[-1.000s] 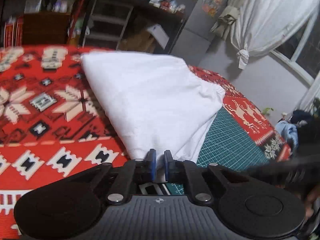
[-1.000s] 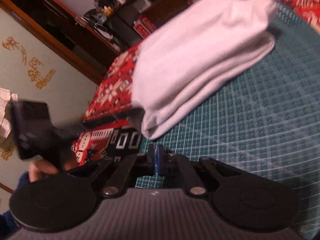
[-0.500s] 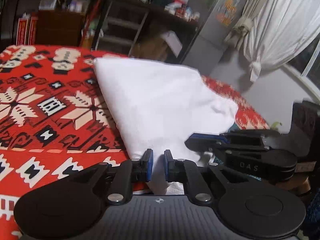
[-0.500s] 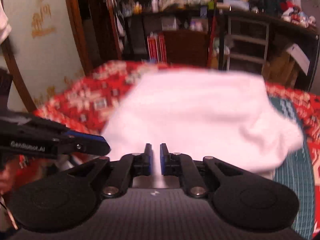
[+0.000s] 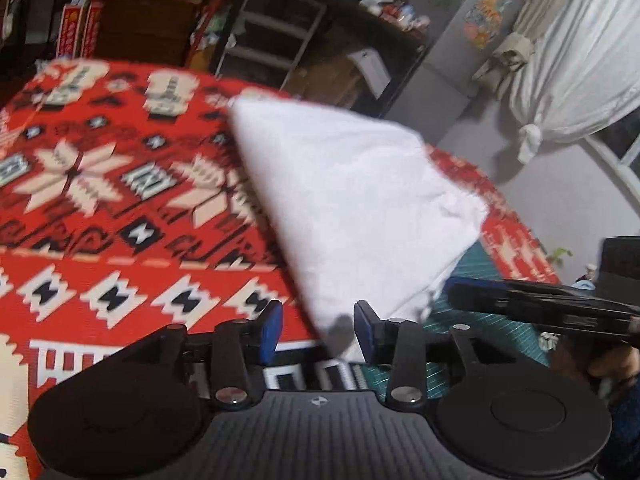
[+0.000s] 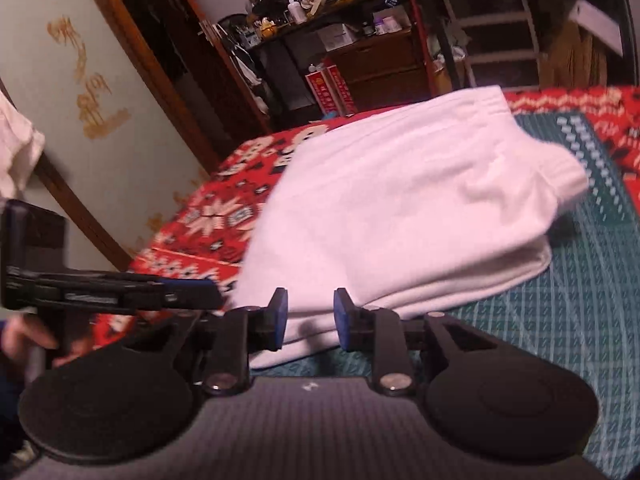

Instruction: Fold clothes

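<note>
The white cloth [image 6: 400, 208] lay folded in a thick pile, partly on the green mat [image 6: 580, 300], partly on the red blanket [image 5: 100, 200]. Both the left gripper [image 5: 318, 330] and the right gripper [image 6: 306, 316] were opening their fingers and held nothing. The folding looked nearly done.

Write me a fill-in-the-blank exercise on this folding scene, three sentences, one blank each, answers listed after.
1. The folded garment on the table is ____ in colour.
2. Its right part lies on a green cutting mat, its left part on a patterned cloth whose ground colour is ____.
3. The jaws of the left gripper and the right gripper are opening, and their pads do not ____ the garment.

Answers: white; red; press on
</note>
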Tool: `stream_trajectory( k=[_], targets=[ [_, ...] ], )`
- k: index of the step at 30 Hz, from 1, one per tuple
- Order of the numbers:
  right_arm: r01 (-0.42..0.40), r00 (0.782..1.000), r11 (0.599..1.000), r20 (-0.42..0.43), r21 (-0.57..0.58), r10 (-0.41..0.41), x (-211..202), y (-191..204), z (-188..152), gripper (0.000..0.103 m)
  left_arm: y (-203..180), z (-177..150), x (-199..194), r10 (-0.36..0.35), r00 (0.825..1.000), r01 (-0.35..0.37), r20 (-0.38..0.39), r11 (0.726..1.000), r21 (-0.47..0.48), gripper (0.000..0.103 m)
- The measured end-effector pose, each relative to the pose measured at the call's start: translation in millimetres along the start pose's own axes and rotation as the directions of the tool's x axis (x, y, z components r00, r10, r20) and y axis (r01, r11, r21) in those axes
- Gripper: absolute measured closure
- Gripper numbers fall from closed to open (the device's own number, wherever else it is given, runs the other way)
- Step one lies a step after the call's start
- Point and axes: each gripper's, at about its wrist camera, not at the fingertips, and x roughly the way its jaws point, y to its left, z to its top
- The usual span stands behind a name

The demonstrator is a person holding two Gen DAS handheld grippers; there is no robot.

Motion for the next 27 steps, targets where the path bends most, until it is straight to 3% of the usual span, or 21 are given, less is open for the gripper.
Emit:
stream_trajectory(
  k=[2, 5, 8, 10, 15, 19, 22, 24, 27],
  targets=[
    [-0.003, 1.000, 1.000, 0.011, 0.003, 0.003, -5, 2, -4, 0.074, 3, 0, 5, -0.030, 1.000, 0.030, -0.007, 0.999, -0.019, 0.069],
    [-0.002, 0.999, 1.000, 0.037, 0.026, 0.001, -13, 0, -9, 0.074, 7, -1, 14, -0.074, 0.997, 0.072, -0.029, 0.995, -0.073, 0.088],
    [-0.010, 0.999, 0.998, 0.047, 0.067, 0.007, -20, -5, -12, 0.074, -6, -3, 10, -0.036, 0.999, 0.035, -0.023, 0.999, -0.037, 0.093],
    [-0.027, 0.999, 0.997, 0.046, 0.069, 0.024, -23, -4, -13, 0.074, -16, -5, 2, -0.025, 1.000, 0.025, -0.011, 0.999, -0.026, 0.094],
    [-0.116, 0.993, 0.987, 0.001, 0.109, 0.117, -22, 0, -26, 0.074, -38, -22, -5, -0.089, 0.995, 0.085, -0.046, 0.992, -0.092, 0.094],
    [-0.124, 0.992, 0.973, -0.005, 0.194, 0.128, -23, -10, -39, 0.069, -49, -40, -8, -0.102, 0.993, 0.096, -0.063, 0.991, -0.091, 0.095],
    [-0.124, 0.992, 0.958, -0.003, 0.257, 0.129, -26, -18, -48, 0.067, -45, -45, -17, -0.123, 0.991, 0.116, -0.060, 0.987, -0.109, 0.092],
    [-0.117, 0.992, 0.949, -0.008, 0.291, 0.125, -26, -23, -52, 0.065, -40, -43, -26, -0.118, 0.992, 0.114, -0.031, 0.987, -0.113, 0.066],
    [-0.154, 0.986, 0.916, -0.004, 0.371, 0.168, -19, -28, -57, 0.064, -30, -35, -41, -0.081, 0.996, 0.084, 0.030, 0.990, -0.109, 0.062]
  ],
)
